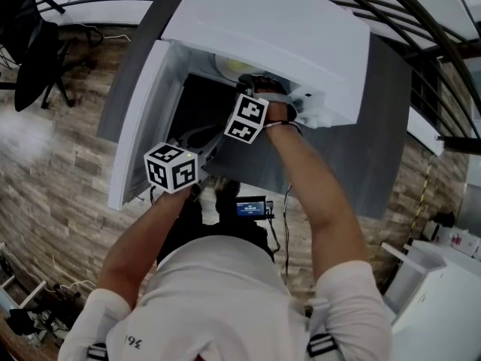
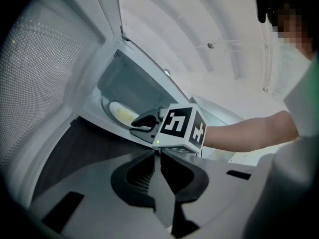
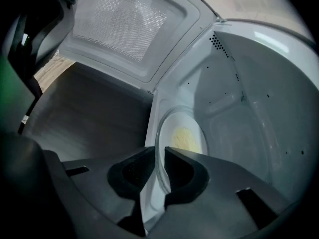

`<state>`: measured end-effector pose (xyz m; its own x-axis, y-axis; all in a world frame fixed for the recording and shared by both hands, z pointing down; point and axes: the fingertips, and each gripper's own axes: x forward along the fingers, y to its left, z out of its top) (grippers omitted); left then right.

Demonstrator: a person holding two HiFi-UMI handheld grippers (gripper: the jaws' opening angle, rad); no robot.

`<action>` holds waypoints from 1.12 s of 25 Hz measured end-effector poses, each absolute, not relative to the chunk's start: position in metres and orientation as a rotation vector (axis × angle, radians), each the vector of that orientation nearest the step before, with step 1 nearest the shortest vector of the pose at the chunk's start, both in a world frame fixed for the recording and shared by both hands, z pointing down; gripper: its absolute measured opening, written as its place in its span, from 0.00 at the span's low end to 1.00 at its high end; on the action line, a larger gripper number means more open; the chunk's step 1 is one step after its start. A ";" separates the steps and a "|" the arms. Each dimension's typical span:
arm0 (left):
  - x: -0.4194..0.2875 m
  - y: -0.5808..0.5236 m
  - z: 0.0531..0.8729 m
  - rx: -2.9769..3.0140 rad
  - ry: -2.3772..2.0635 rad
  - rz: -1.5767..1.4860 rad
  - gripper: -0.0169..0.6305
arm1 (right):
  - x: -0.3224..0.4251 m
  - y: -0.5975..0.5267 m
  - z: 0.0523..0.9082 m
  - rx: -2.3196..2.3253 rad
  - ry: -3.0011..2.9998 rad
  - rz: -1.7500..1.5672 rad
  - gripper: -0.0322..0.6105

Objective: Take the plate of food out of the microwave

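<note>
The boxy white metal microwave (image 1: 263, 28) is white inside and out. Its open door (image 3: 119, 19) has a finely dotted mesh window. Inside the microwave, a round clear glass plate (image 3: 167, 128) carries pale yellow food (image 3: 185, 139). Beneath the microwave is a dark grey tabletop (image 1: 376, 164), and beyond that a brown wood-plank floor (image 1: 52, 164). In front of the microwave, the dark grey left gripper (image 2: 157, 151) and right gripper (image 3: 159, 148) each bear a white marker cube (image 1: 173, 168) printed with black squares.

Soft, even light fills the white microwave (image 3: 249, 93) cavity and leaves a pale sheen on the plate (image 3: 172, 121) rim; the table (image 3: 84, 113) beside it looks dim. Both gripper views bend, darken to black at the corners, and blur the jaws.
</note>
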<state>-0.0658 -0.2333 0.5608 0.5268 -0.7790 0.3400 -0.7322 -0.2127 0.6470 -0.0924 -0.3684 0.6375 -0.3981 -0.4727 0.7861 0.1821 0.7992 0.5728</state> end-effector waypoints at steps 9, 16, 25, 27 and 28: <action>-0.067 -0.235 0.563 1.956 -1.227 -0.078 0.06 | -0.090 -0.367 0.628 0.241 -1.832 -0.827 0.09; -0.077 -0.255 0.580 1.870 -1.246 -0.112 0.06 | -0.081 -0.356 0.628 0.259 -1.850 -0.878 0.08; -0.092 -0.299 0.598 1.703 -1.242 -0.234 0.19 | -0.067 -0.346 0.624 0.266 -1.865 -0.901 0.08; -0.097 -0.309 0.600 1.666 -1.245 -0.281 0.20 | -0.064 -0.343 0.625 0.261 -1.868 -0.913 0.08; -0.100 -0.314 0.602 1.651 -1.254 -0.296 0.20 | -0.063 -0.342 0.625 0.259 -1.870 -0.917 0.08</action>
<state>-0.1001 -0.3143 0.6017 0.4325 -0.8303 0.3515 -0.5855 0.0378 0.8098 -0.0631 -0.3420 0.6249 -0.4811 -0.5425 0.6886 0.2124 0.6899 0.6920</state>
